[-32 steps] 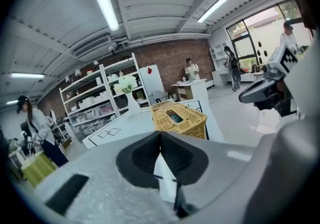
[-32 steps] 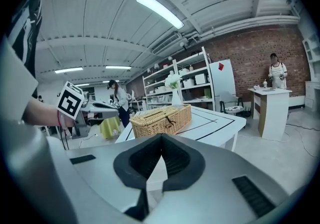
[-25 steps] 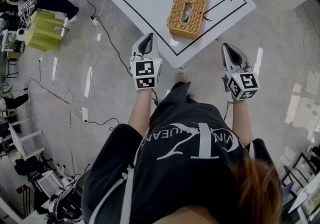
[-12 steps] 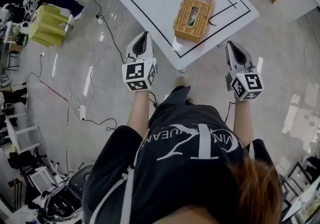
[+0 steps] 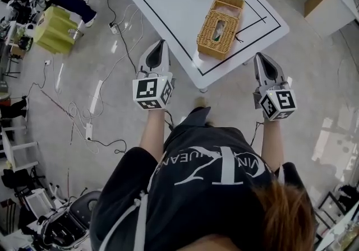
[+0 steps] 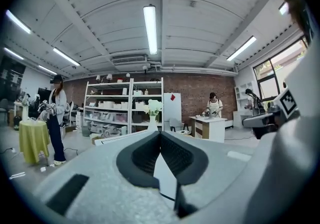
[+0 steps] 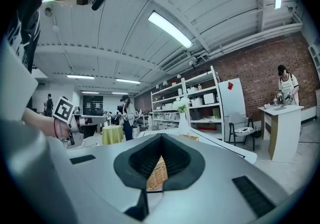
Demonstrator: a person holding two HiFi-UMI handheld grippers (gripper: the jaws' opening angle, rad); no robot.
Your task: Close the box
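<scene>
The woven box (image 5: 219,27) sat on the white tabletop (image 5: 174,12), near the edge closest to the person. It lay inside the black lines drawn on the tabletop. There was a long hole in its top. At its far end, a woven part looked open, with something pale inside.

The left gripper (image 5: 160,43) was held out level, in front of the tabletop's near edge and off to the left of the box. Its fingers (image 6: 142,157) were pressed together at the tips, with nothing held between them. Only the white tabletop showed through the small gap below the tips.

The right gripper (image 5: 260,55) was held out level too, off to the right of the tabletop's near corner. Its fingers (image 7: 139,162) were also together and held nothing. A bit of the woven box (image 7: 156,175) showed far behind the gap under them.

Neither gripper touched the box. A white vase of flowers (image 6: 152,113) stood at the far end of the tabletop. Wires (image 5: 95,104) lay across the floor.
</scene>
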